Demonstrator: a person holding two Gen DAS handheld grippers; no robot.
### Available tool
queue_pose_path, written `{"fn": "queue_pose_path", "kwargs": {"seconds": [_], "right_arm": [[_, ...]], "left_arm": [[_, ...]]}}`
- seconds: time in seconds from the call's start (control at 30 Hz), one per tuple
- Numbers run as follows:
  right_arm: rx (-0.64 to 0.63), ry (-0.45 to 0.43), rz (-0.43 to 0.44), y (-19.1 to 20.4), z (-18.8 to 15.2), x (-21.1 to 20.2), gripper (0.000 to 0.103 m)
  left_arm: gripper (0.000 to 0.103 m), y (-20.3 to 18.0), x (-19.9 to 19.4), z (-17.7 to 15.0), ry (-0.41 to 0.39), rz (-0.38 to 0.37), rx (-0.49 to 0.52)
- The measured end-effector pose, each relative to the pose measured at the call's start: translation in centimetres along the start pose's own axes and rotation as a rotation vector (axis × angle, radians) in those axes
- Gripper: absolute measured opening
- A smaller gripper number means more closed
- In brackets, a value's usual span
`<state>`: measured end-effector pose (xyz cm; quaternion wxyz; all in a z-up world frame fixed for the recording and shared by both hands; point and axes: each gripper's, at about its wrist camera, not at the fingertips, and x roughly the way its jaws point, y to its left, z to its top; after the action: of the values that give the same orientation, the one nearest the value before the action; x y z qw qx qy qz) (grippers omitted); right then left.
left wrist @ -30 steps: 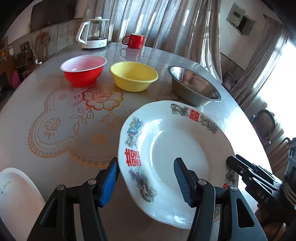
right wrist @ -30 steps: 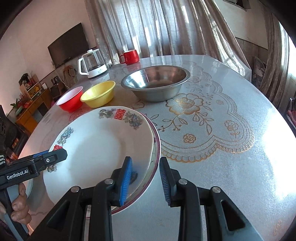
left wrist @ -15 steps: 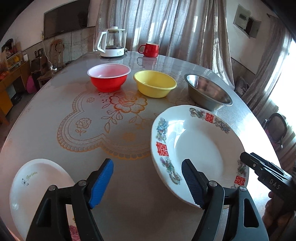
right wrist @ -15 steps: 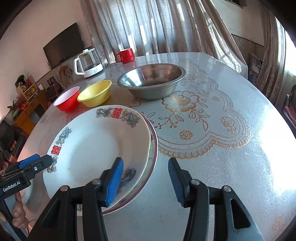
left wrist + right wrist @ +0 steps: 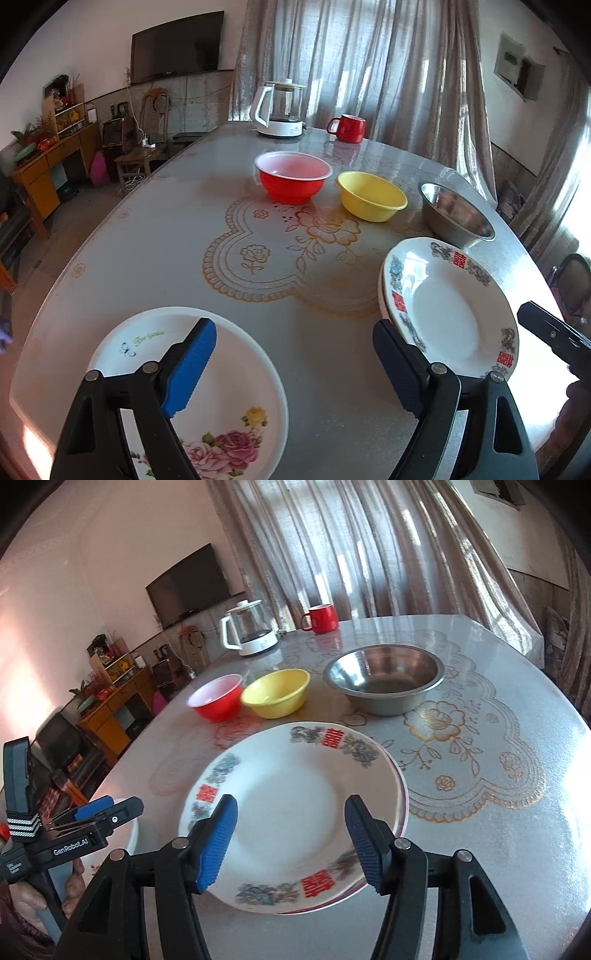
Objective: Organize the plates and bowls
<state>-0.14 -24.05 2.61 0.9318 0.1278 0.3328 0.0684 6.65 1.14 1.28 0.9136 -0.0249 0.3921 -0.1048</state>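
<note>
I have the left gripper (image 5: 295, 365) spread wide with nothing between its blue pads, hanging over the near part of the table (image 5: 155, 236); its left finger sits above the rose plate (image 5: 229, 391), a white plate with pink roses and a small butterfly mark, lying flat at the near left edge. My right gripper (image 5: 291, 834) is likewise released and empty, its jaws well apart over the near rim of the patterned plate (image 5: 295, 805), and I cannot tell whether either pad touches the china. That white plate, with red double-happiness characters and blue-green flower clusters, rests on top of another plate whose dark red rim (image 5: 404, 805) shows along the right side, so two are stacked. Beyond the stack a row of bowls stands on the table: the red bowl (image 5: 216, 698) on the left, the yellow bowl (image 5: 277, 694) just beside it, and the steel bowl (image 5: 386, 677) farther right, apart from the yellow one. All three are upright and separate. At the far end stand a glass kettle (image 5: 251, 633) with a white handle and a red mug (image 5: 321, 618). From the left wrist view the stack lies to the right of the rose plate, well apart from it.
</note>
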Motion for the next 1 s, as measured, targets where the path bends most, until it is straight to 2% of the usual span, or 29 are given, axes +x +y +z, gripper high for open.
{"fn": "queue_pose_path", "kwargs": {"seconds": [0.4, 0.6, 0.73, 1.0], "right_arm": [[-0.173, 0.133, 0.261, 8.6, -1.6, 2.5, 0.061], [-0.182, 0.267, 0.406, 12.0, -2.7, 5.5, 0.061], [-0.172, 0.331, 0.446, 13.4, -3.1, 7.7, 0.061], [-0.163, 0.401, 0.445, 14.6, -3.7, 11.1, 0.061]], "left_arm": [[0.088, 5.4, -1.2, -0.9, -0.006, 0.083, -0.110], [0.088, 7.6, -2.1, -1.5, -0.024, 0.124, -0.146], [0.088, 9.1, -2.8, -1.9, -0.035, 0.152, -0.162], [0.087, 11.6, -2.8, -2.8, -0.019, 0.176, -0.200]]}}
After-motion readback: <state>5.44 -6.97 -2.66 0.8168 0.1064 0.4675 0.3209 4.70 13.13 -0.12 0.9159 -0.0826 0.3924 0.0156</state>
